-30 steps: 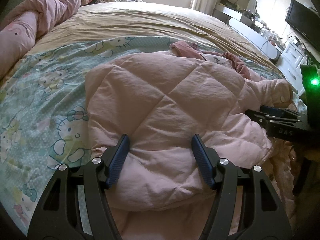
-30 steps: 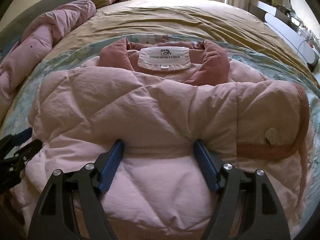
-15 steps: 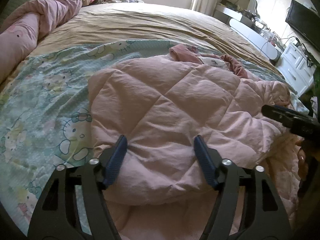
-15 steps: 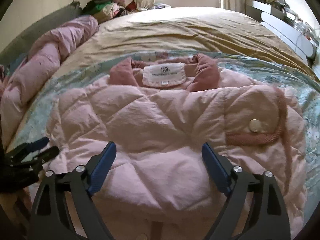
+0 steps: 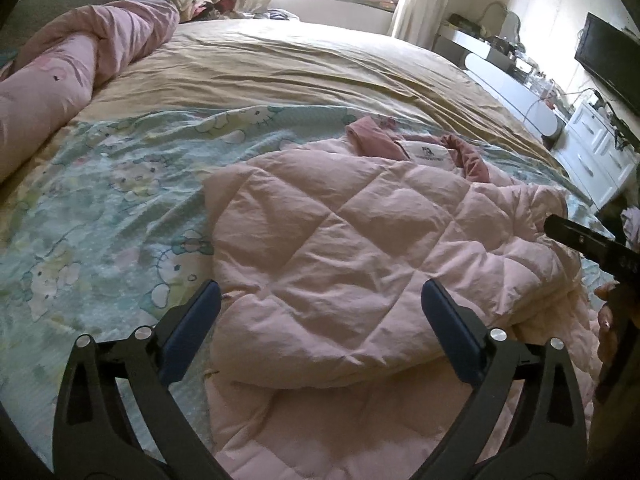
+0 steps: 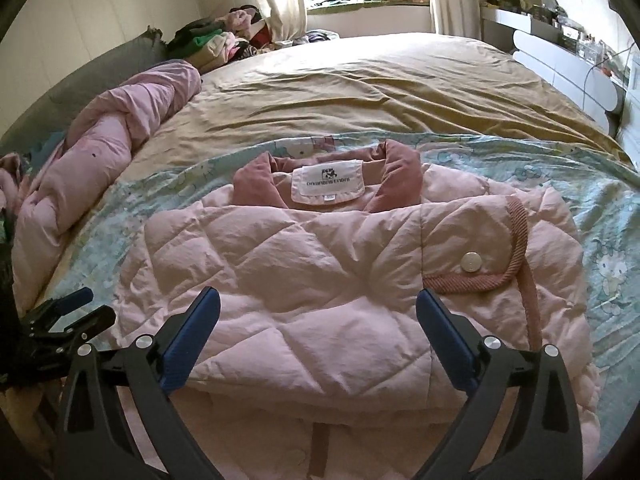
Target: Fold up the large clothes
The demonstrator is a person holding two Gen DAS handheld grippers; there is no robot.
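From my right wrist camera, a pink quilted jacket point(image 6: 320, 280) lies partly folded across the lower centre of the frame, on a cartoon-print sheet point(image 6: 560, 168) spread over a tan bedspread point(image 6: 380, 80). Its darker pink collar point(image 6: 396, 176) and white label point(image 6: 328, 186) point toward the top of the frame, at the window; the bundle's long axis runs left to right. A pocket flap with a silver snap point(image 6: 471, 261) and corded trim sits at centre right. My right gripper point(image 6: 318, 332) hangs above the jacket's near edge, blue-padded fingers spread wide, gripping nothing. My left gripper point(image 5: 320, 324) does the same in its own view, jaws wide over the jacket's point(image 5: 360, 264) lower-left corner. In that frame the collar point(image 5: 376, 144) lies upper right of centre. A rolled pink duvet point(image 6: 100, 148) runs along the left side of the bed.
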